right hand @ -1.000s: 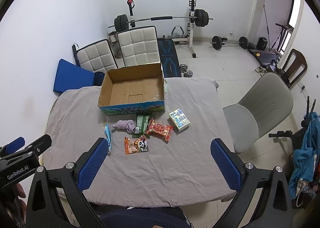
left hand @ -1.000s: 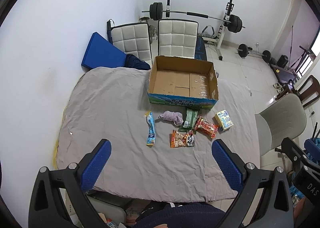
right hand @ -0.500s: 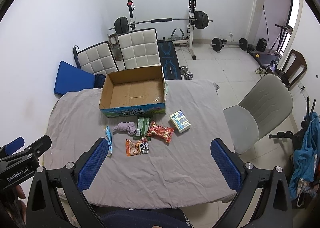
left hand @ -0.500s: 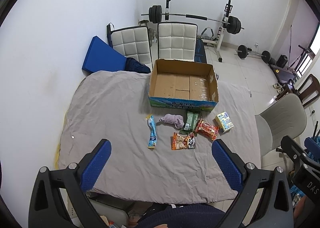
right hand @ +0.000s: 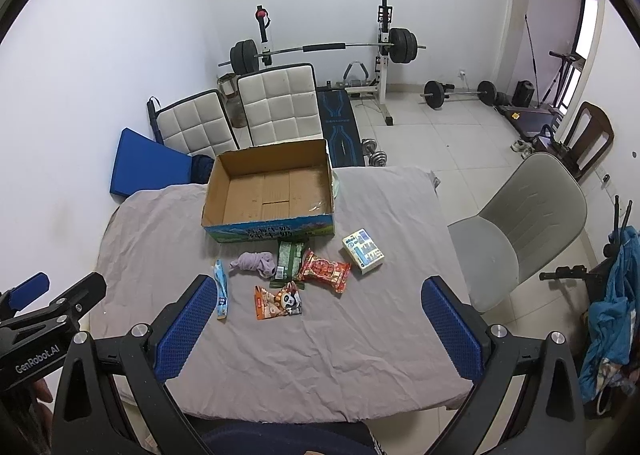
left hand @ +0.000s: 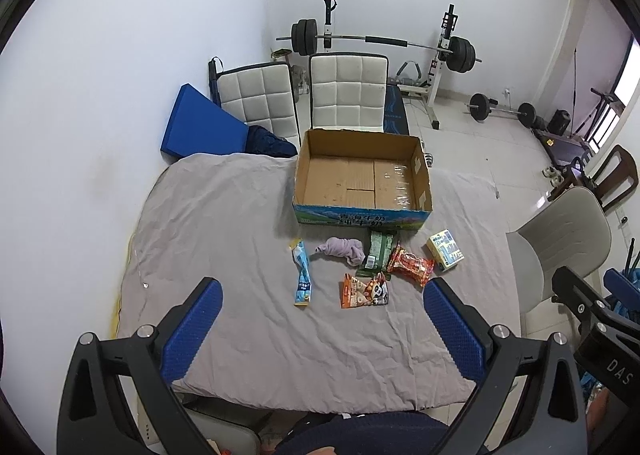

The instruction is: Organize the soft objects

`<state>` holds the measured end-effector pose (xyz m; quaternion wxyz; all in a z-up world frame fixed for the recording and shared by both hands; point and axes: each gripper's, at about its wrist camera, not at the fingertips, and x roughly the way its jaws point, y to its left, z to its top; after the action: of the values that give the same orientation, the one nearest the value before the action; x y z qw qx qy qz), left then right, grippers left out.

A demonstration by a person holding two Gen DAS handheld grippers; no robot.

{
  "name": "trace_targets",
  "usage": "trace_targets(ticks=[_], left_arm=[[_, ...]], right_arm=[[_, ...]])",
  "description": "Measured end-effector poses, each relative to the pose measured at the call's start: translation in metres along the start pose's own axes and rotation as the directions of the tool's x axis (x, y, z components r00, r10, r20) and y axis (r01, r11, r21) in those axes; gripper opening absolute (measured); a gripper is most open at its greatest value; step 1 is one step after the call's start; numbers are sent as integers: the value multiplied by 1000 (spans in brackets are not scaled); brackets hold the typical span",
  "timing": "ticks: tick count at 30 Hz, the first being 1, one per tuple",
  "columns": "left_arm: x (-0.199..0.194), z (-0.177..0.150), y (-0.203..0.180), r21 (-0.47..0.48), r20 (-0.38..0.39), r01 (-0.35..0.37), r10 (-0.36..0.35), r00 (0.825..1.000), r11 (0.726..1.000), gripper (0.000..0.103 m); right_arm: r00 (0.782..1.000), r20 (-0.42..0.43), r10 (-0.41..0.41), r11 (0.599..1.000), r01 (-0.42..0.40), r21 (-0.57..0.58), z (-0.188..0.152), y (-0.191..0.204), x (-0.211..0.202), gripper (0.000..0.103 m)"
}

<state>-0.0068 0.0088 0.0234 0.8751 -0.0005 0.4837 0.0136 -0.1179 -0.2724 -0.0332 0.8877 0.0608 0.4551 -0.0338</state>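
Observation:
An empty cardboard box stands at the far side of a table covered in grey cloth. In front of it lie a crumpled purple cloth, a blue tube packet, a green packet, a red snack bag, a panda snack bag and a small yellow-blue box. My left gripper and my right gripper hover open, high above the near table edge, holding nothing.
Two white padded chairs and a blue mat stand behind the table. A grey chair sits to the right. A barbell rack and weights lie on the tiled floor. A blue garment hangs far right.
Both grippers have pulled slightly back and up, so the table items sit a little lower in the views. Nothing on the table has moved.

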Motion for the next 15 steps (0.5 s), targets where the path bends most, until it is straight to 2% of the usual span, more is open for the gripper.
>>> trace_targets(ticks=[15], left_arm=[[2,5,0,-10,5,-14,14,1000,1000,103]], right_arm=[[1000,7,13,1000,-13,5,7,0,4,103]])
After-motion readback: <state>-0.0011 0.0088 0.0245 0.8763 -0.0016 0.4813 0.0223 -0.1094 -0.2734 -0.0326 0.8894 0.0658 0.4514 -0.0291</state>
